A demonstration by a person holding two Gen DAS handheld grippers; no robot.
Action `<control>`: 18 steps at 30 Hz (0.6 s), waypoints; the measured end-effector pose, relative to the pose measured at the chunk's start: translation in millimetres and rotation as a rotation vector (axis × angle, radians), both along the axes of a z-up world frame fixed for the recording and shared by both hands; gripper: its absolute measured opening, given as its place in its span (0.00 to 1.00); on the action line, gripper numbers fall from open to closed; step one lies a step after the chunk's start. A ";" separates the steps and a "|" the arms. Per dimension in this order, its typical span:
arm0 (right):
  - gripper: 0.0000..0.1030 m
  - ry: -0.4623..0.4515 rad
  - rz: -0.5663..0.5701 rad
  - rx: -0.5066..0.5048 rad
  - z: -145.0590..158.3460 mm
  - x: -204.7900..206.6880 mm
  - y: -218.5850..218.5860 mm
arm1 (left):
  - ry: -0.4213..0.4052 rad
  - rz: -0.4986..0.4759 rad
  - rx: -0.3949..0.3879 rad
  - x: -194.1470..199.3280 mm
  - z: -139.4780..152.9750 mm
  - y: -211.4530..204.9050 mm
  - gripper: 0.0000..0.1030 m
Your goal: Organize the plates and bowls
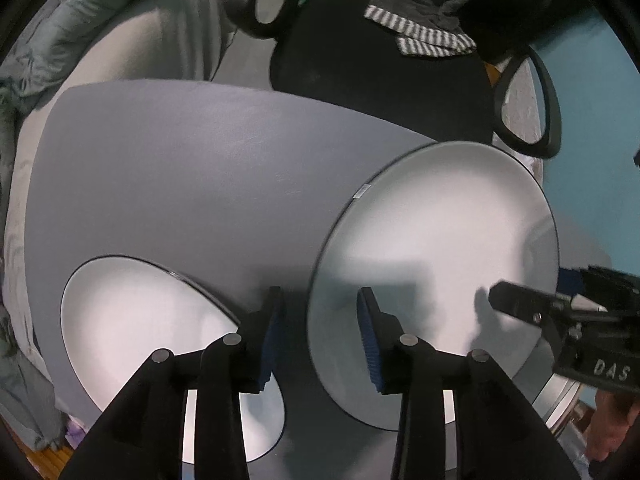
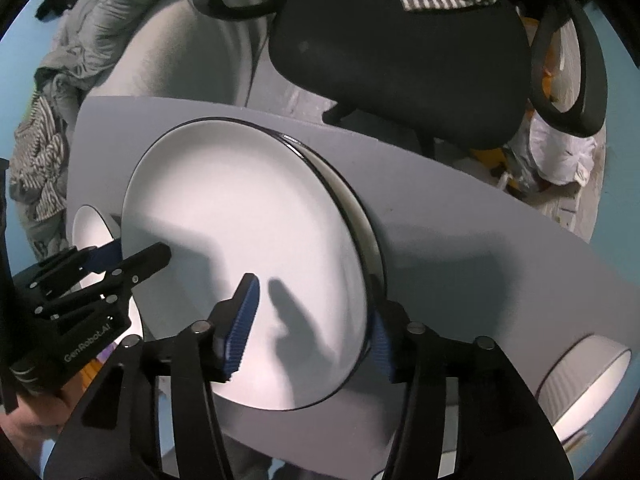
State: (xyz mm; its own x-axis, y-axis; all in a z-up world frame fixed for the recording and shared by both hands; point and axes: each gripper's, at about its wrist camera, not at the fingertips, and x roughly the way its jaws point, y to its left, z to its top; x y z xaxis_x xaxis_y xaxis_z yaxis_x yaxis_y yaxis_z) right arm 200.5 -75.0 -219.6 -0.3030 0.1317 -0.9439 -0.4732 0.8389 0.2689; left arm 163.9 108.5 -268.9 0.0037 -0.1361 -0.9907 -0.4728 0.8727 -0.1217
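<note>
Between both claws – large white plate (image 2: pixel 240 216), right claw (image 2: pixel 312 332) straddling its rim, left claw (image 1: pixel 320 332) parted

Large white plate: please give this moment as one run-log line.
large plate tilted over second plate | left hand-held gripper open, astride its rim | right hand-held gripper open, astride opposite rim | bowl apart

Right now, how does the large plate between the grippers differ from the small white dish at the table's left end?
The large plate is much wider than the small dish. The large plate sits atop another plate; the small dish lies directly on the table. The left gripper and right gripper straddle the large plate's rim; neither reaches the small dish. Both are round, white, dark-rimmed.
</note>
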 end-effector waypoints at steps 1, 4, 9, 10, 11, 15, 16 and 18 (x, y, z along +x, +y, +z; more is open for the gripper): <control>0.56 0.006 0.002 -0.008 -0.3 -0.2 0.7 | 0.002 0.009 0.002 -1.0 0.1 1.1 0.37; 0.57 0.014 0.001 -0.036 0.0 -0.1 2.3 | 0.003 0.027 0.010 -5.5 1.7 3.7 0.39; 0.57 0.041 -0.029 -0.069 0.3 1.9 0.9 | -0.021 0.029 0.000 -16.3 5.4 1.5 0.44; 0.58 0.045 -0.032 -0.073 0.3 1.8 0.0 | -0.028 0.027 -0.004 -19.2 6.5 0.2 0.44; 0.58 0.049 -0.039 -0.076 0.2 1.4 -0.9 | -0.031 0.028 -0.005 -17.1 4.7 -1.7 0.45; 0.59 0.057 -0.089 -0.063 2.4 0.3 -7.7 | -0.041 0.034 -0.011 -27.5 7.7 -6.7 0.45; 0.59 0.059 -0.096 -0.061 3.4 0.5 -8.1 | -0.043 0.036 -0.013 -29.7 8.9 -8.2 0.46; 0.60 0.060 -0.107 -0.057 5.2 0.0 -10.7 | -0.043 0.037 -0.017 -30.1 10.0 -9.7 0.46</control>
